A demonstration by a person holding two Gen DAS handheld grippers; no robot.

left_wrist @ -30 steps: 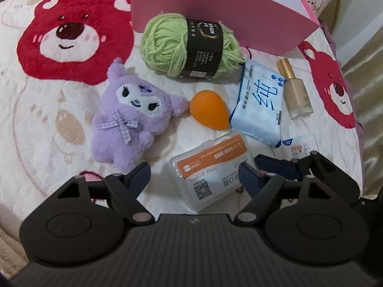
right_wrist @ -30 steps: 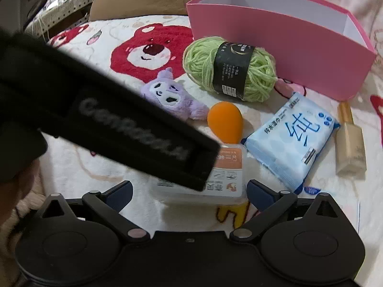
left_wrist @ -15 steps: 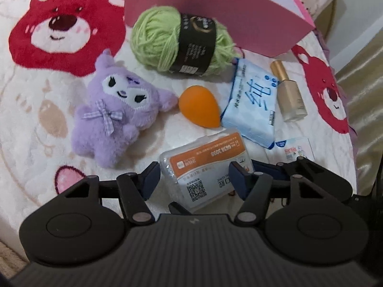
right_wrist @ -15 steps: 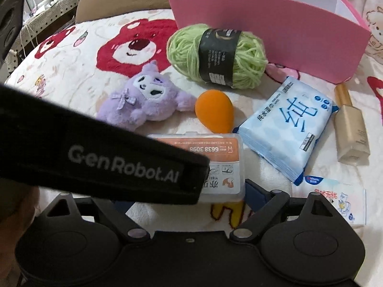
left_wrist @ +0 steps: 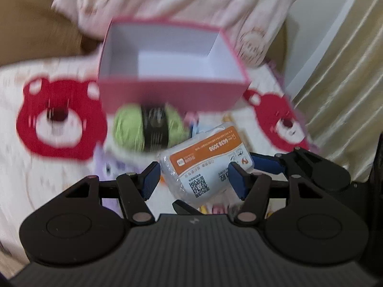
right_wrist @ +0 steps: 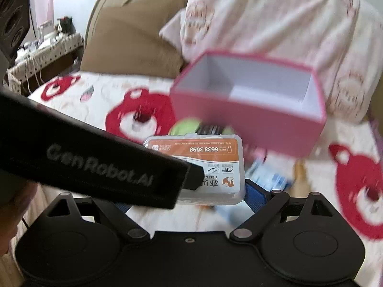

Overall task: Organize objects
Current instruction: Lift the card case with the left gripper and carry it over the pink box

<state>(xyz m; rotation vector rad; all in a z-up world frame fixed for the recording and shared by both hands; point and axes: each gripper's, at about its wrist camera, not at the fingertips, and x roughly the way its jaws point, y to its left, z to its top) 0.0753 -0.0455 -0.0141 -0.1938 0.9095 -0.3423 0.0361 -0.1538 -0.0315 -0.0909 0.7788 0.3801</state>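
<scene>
We see the clear plastic box with the orange label [left_wrist: 205, 165] lifted off the bear-print blanket [left_wrist: 59, 129], pinched between both tools. Left wrist view: left gripper [left_wrist: 191, 179] pads clamp its sides, box tilted; purple plush [left_wrist: 107, 167] shows only here, blurred. Right wrist view: right gripper [right_wrist: 186, 198] spread wide around the same box, right pad touching, left pad hidden behind the left tool's black body. Pink open cardboard box [right_wrist: 251, 110] sits behind, green yarn ball [left_wrist: 148, 126] in front of it
</scene>
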